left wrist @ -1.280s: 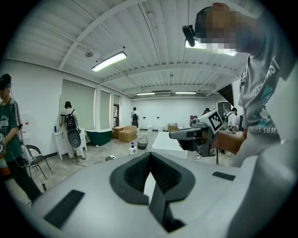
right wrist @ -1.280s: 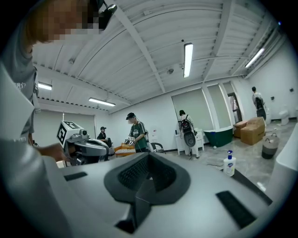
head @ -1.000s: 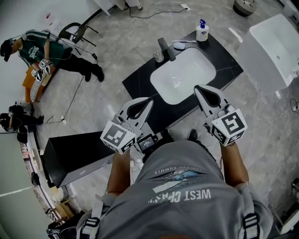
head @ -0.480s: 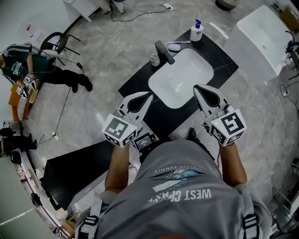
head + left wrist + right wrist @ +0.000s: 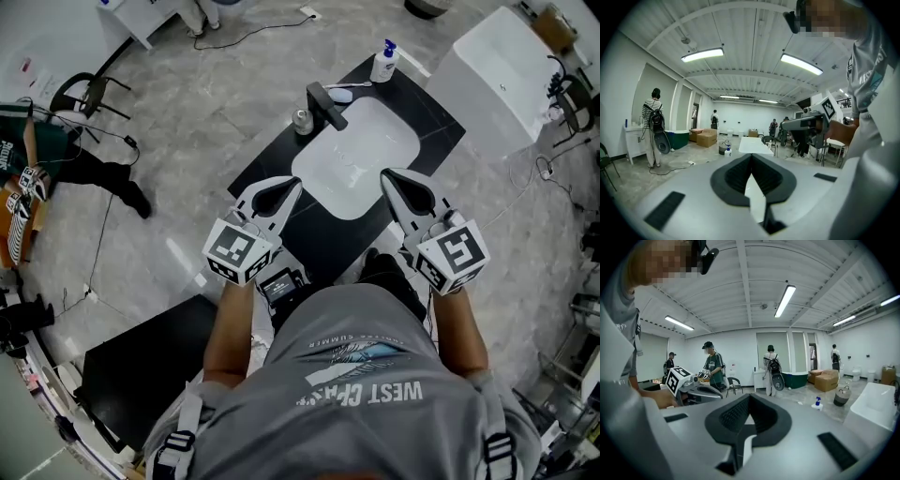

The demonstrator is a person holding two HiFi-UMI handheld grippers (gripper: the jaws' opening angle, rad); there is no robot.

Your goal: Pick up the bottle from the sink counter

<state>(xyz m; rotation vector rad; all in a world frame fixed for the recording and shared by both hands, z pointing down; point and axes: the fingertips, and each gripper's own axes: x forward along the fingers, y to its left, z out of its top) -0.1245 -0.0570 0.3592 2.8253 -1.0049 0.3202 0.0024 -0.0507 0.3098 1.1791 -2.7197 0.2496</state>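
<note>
Sink counter (image 5: 274,157) below, bottle (image 5: 382,64) at far corner, well beyond right hand-held gripper (image 5: 385,177)

Glossy white basin (image 5: 352,159) in matt black counter (image 5: 433,114), polished grey stone floor (image 5: 216,94).

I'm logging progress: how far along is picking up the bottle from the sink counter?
Done: nothing yet; the bottle stands at the far corner of the sink counter. In hand: nothing; left claw and right claw are shut and empty, above its near edge. Left: reach past the basin, open, grip, lift.
</note>
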